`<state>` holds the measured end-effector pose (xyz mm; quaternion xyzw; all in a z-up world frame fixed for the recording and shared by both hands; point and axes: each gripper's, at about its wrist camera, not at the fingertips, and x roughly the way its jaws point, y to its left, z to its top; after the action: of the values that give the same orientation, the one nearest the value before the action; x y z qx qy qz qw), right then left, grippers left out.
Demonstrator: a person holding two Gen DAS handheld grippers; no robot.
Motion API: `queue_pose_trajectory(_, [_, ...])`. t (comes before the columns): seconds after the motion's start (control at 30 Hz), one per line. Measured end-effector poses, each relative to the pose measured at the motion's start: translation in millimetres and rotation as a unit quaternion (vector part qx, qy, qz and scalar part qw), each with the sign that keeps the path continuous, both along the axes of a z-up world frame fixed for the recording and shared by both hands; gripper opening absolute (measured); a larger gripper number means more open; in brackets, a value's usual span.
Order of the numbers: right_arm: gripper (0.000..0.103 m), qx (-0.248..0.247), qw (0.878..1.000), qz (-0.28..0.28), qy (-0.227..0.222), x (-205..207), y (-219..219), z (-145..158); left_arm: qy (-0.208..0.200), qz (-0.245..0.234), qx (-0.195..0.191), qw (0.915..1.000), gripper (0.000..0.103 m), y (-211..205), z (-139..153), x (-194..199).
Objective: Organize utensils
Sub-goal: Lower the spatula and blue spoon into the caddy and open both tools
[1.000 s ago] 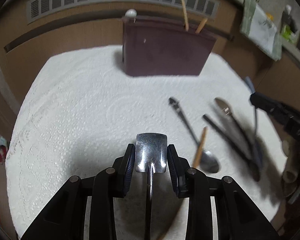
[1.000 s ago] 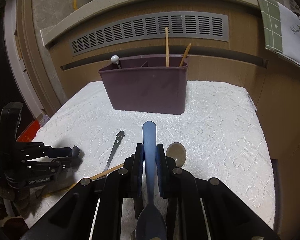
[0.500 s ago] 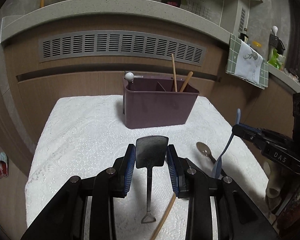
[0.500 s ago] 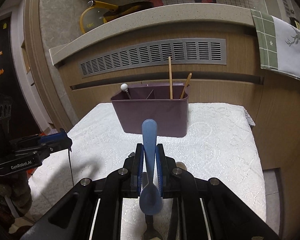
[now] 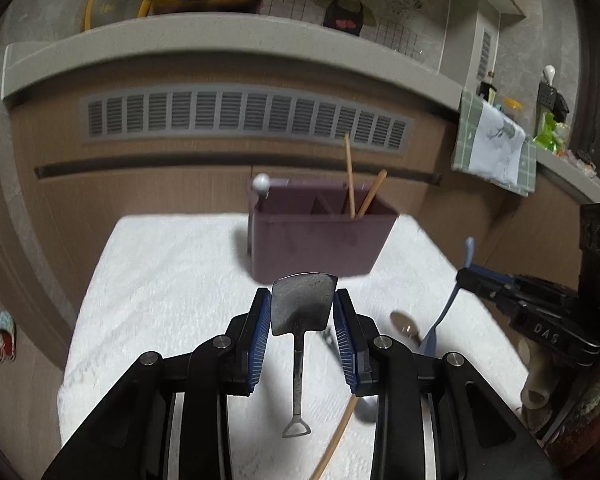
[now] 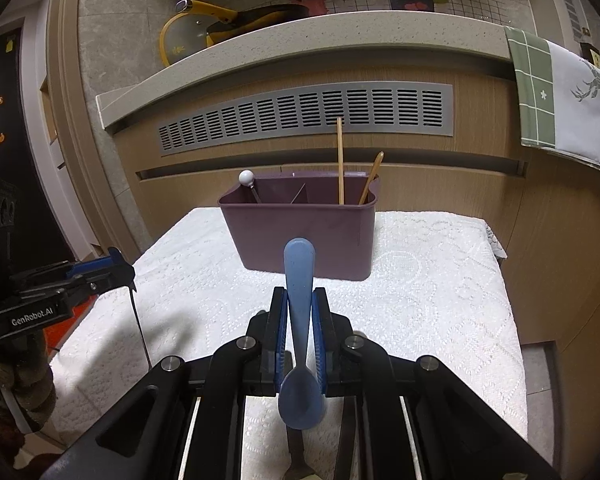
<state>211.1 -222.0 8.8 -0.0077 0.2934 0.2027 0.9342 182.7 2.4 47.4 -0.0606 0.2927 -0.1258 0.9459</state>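
My left gripper (image 5: 303, 312) is shut on a small metal shovel-shaped spoon (image 5: 303, 307), blade up, handle hanging down above the white cloth (image 5: 172, 280). My right gripper (image 6: 300, 312) is shut on a blue plastic spoon (image 6: 299, 280), handle up, bowl down; it also shows in the left wrist view (image 5: 446, 308). The purple utensil holder (image 6: 300, 232) stands at the back of the cloth, with two wooden chopsticks (image 6: 340, 160) in its right part and a white-balled stick (image 6: 246, 178) at its left. The left gripper shows at the left of the right wrist view (image 6: 116, 272).
A metal spoon (image 5: 405, 323) and a wooden chopstick (image 5: 336, 440) lie on the cloth below my left gripper. A wooden cabinet with a grey vent (image 6: 304, 116) rises behind the holder. A green-checked towel (image 6: 560, 100) hangs at the right. The cloth's edges drop off left and right.
Both grippers have risen from the cloth with their utensils, tilted up to face the holder, and come a little closer to it.
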Motion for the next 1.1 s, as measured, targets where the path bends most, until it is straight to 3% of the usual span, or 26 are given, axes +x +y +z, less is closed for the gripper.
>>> queue_pose_trajectory(0.1, [0.011, 0.026, 0.999, 0.011, -0.021, 10.8, 2.7, 38.9, -0.039, -0.017, -0.021, 0.9989, 0.032, 2.7, 45.2, 16.7])
queue_pose_trajectory(0.23, [0.012, 0.0, 0.988, 0.007, -0.153, 19.5, 17.0, 118.7, -0.088, -0.035, -0.06, 0.9937, 0.032, 9.7, 102.5, 57.2])
queue_pose_trajectory(0.4, [0.012, -0.015, 0.979, -0.013, -0.203, 60.9, 33.0, 153.0, -0.125, -0.021, -0.069, 0.9895, 0.033, 12.1, 123.3, 116.0])
queue_pose_trajectory(0.53, [0.012, -0.033, 0.981, -0.017, -0.189, 97.7, 45.3, 136.9, -0.107, -0.027, -0.082, 0.9905, 0.033, 12.8, 103.6, 161.0])
queue_pose_trajectory(0.73, [0.012, -0.05, 0.989, -0.02, -0.134, 150.1, 58.6, 86.9, -0.057, -0.016, -0.099, 0.9933, 0.033, 12.7, 55.9, 199.4])
queue_pose_trajectory(0.83, [0.012, -0.05, 0.995, -0.01, -0.084, 166.1, 57.2, 58.0, -0.027, -0.032, -0.101, 0.994, 0.035, 9.5, 30.3, 207.7])
queue_pose_trajectory(0.93, [0.012, -0.052, 0.999, 0.008, 0.009, 183.6, 52.5, 25.8, 0.023, -0.052, -0.105, 0.9929, 0.037, 8.0, 8.0, 219.5])
queue_pose_trajectory(1.1, [0.013, -0.065, 0.998, -0.002, 0.012, 162.2, 39.5, 16.1, 0.001, -0.038, -0.106, 0.9936, 0.045, 14.1, 11.2, 194.5])
